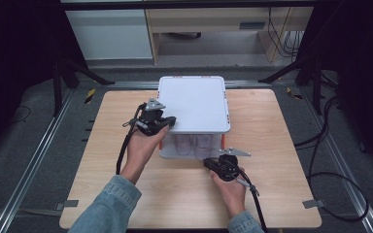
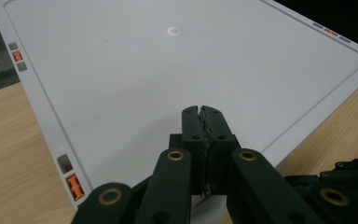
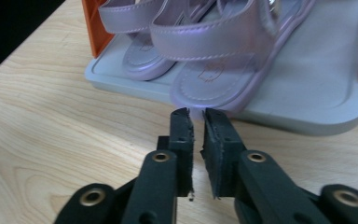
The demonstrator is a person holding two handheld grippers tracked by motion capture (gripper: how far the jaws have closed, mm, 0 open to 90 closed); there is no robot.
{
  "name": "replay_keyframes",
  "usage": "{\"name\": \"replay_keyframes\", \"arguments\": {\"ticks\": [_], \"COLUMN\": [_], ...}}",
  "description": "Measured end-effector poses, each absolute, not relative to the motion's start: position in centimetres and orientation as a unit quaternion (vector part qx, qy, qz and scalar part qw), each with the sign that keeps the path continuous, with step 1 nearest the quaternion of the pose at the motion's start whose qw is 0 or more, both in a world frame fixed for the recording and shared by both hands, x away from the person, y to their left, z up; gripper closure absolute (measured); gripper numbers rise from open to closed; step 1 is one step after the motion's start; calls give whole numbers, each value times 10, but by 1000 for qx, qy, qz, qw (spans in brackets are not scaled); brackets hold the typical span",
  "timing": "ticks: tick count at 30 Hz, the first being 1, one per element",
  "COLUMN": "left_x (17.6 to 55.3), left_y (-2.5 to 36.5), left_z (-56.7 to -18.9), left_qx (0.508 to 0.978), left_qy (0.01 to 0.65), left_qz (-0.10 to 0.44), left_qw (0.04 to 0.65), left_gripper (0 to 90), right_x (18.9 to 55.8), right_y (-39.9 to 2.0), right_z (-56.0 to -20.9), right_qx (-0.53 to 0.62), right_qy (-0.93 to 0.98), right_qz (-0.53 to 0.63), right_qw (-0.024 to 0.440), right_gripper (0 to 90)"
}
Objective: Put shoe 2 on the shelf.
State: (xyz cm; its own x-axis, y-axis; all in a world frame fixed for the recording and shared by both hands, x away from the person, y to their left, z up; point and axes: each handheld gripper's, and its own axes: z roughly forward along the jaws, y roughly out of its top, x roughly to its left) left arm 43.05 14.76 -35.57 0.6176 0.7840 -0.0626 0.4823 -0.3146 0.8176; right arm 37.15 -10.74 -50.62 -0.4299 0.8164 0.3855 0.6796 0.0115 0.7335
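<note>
2 sandals [image 3: 205, 56] sit half hidden under lid [image 1: 194, 103].

A lab: black stands [image 1: 63, 73], metal rails [image 1: 26, 165] and loose cables [image 1: 330, 160] sit around the wooden surface [image 1: 272, 160].

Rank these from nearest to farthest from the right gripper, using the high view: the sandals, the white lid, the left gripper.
1. Sandals, just ahead of the right gripper, inside the box.
2. White lid, above the sandals.
3. Left gripper, at the lid's left edge.
</note>
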Motion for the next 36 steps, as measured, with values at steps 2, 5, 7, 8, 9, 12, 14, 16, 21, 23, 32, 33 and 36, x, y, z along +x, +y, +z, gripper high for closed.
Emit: {"name": "replay_keyframes", "arguments": {"ticks": [2, 5, 7, 8, 9, 12, 14, 16, 21, 23, 32, 33, 36], "left_x": [431, 431, 431, 431, 431, 431, 431, 432, 432, 432, 432, 432, 432], "left_y": [148, 148, 148, 148, 148, 148, 148, 148, 148, 148, 148, 148, 148], "left_z": [-356, -356, -356, -356, -356, -356, -356, -356, -357, -357, -356, -356, -356], "left_qx": [791, 791, 791, 791, 791, 790, 790, 790, 789, 789, 789, 789, 789], "left_qy": [400, 400, 400, 400, 400, 400, 400, 400, 401, 401, 401, 401, 400], "left_qz": [176, 176, 176, 176, 176, 176, 175, 175, 174, 174, 175, 174, 173], "left_qw": [427, 428, 428, 428, 429, 429, 430, 430, 432, 432, 431, 432, 433], "left_gripper": [881, 881, 881, 881, 881, 880, 880, 880, 881, 881, 880, 880, 877], "right_x": [373, 377, 379, 380, 382, 386, 389, 392, 397, 399, 405, 405, 405], "right_y": [-106, -106, -106, -107, -107, -106, -105, -105, -104, -104, -104, -104, -104], "right_z": [-509, -512, -511, -512, -511, -510, -510, -510, -510, -509, -510, -510, -510], "right_qx": [532, 538, 539, 538, 540, 544, 546, 548, 555, 557, 563, 563, 562], "right_qy": [707, 701, 701, 702, 701, 698, 696, 695, 691, 690, 687, 687, 687], "right_qz": [462, 464, 463, 463, 462, 461, 461, 460, 459, 458, 456, 455, 457], "right_qw": [68, 65, 64, 65, 64, 65, 66, 66, 63, 62, 58, 58, 59], "right_gripper": [847, 885, 891, 893, 894, 894, 894, 894, 894, 894, 892, 889, 871]}}
